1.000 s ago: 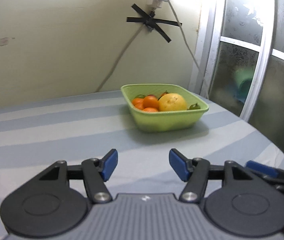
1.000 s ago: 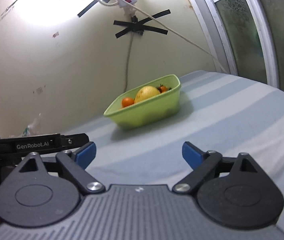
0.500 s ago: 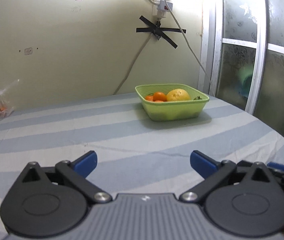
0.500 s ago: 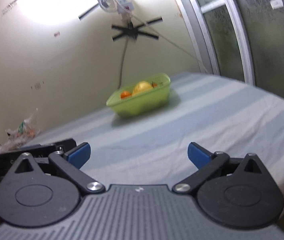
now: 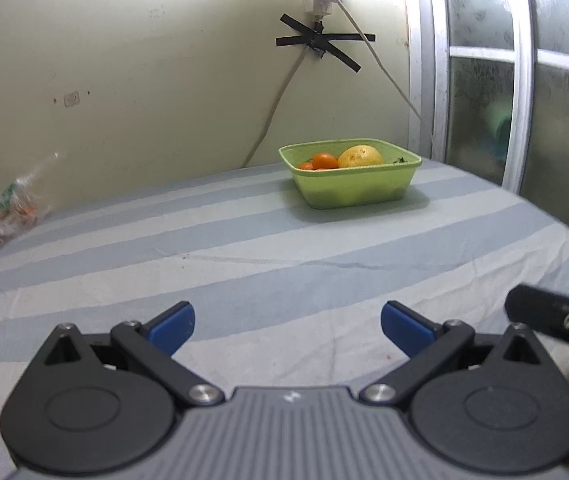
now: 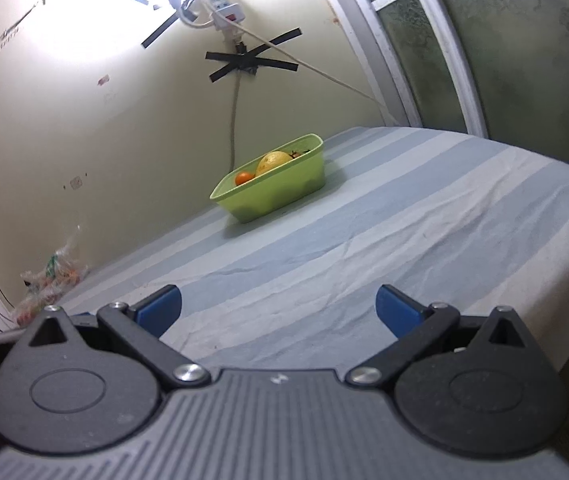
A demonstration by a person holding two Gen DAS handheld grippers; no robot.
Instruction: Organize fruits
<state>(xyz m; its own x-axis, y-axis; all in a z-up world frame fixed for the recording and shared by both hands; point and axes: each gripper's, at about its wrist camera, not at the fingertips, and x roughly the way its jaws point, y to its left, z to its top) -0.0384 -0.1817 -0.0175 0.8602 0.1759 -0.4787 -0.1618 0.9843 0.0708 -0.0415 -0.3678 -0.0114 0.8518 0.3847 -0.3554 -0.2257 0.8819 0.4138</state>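
Observation:
A light green square bowl [image 5: 352, 188] [image 6: 280, 192] stands at the far side of the striped table, near the wall. It holds a large yellow fruit [image 5: 360, 157] [image 6: 272, 161] and small orange fruits [image 5: 323, 161] [image 6: 244, 178]. My left gripper [image 5: 286, 326] is open over the near part of the table, far short of the bowl, with nothing between its blue pads. My right gripper [image 6: 278, 308] is also open and empty, well back from the bowl. Part of the right gripper's black body [image 5: 556, 316] shows at the right edge of the left wrist view.
A clear plastic bag with small colourful items [image 5: 0, 216] [image 6: 50, 284] lies at the table's far left by the wall. A cable taped to the wall [image 5: 320, 40] hangs behind the bowl. A glass-panelled door [image 5: 524, 100] stands to the right. The striped cloth [image 5: 284, 248] covers the table.
Both grippers have drawn back from the bowl, which now looks smaller and farther. The left jaws widened from partly open to fully open; the right jaws widened slightly. The plastic bag came into view.

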